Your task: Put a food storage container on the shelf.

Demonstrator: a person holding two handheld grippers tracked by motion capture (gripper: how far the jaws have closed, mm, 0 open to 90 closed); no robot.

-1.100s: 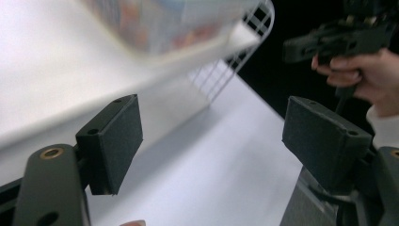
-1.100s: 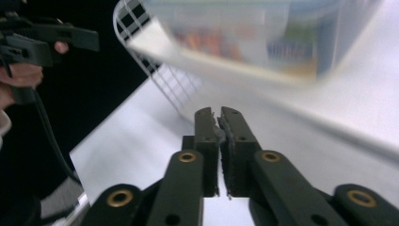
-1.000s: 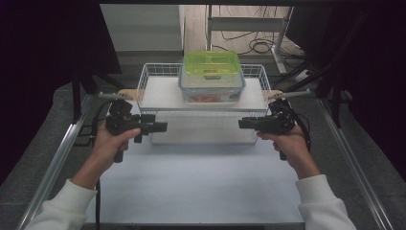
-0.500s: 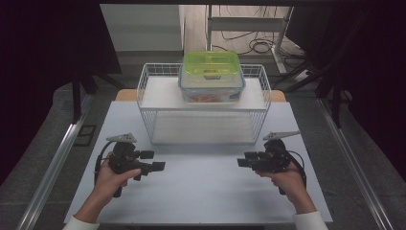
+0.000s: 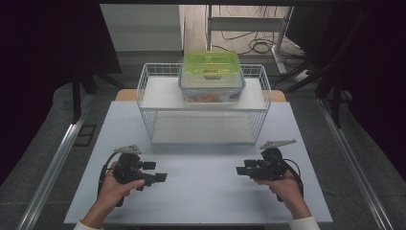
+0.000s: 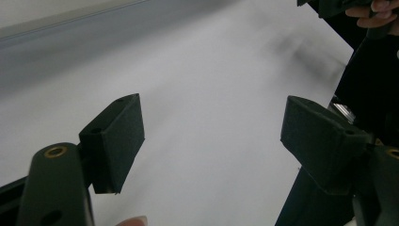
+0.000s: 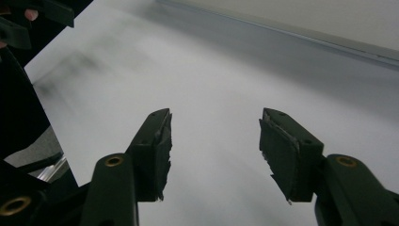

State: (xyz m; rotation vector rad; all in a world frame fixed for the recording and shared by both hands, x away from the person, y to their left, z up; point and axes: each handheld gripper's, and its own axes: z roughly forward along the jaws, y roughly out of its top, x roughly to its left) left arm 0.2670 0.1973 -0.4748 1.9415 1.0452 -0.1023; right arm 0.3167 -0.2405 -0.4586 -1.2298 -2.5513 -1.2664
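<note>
My left gripper [image 5: 155, 171] is held low over the white table [image 5: 201, 201] at the near left, pointing right. Its jaws stand wide apart with nothing between them [image 6: 214, 136]. My right gripper [image 5: 243, 167] is low at the near right and points left, facing the other. Its jaws [image 7: 216, 141] have just been opening and only bare tabletop lies between them. A clear container [image 5: 211, 88] with a green lid [image 5: 211, 63] stands on the upper level of a white wire basket [image 5: 143, 91] at the back of the table, well away from both grippers.
Bare white tabletop lies between the grippers and the basket. Metal rails [image 5: 57, 153] run along both sides of the table. Beyond the far edge are cables on the floor and dark stands. The other hand's gripper [image 6: 339, 7] shows at the corner of each gripper view.
Both hands have come down and back from beside the basket to low over the near part of the table. The right jaws stand wider than before.
</note>
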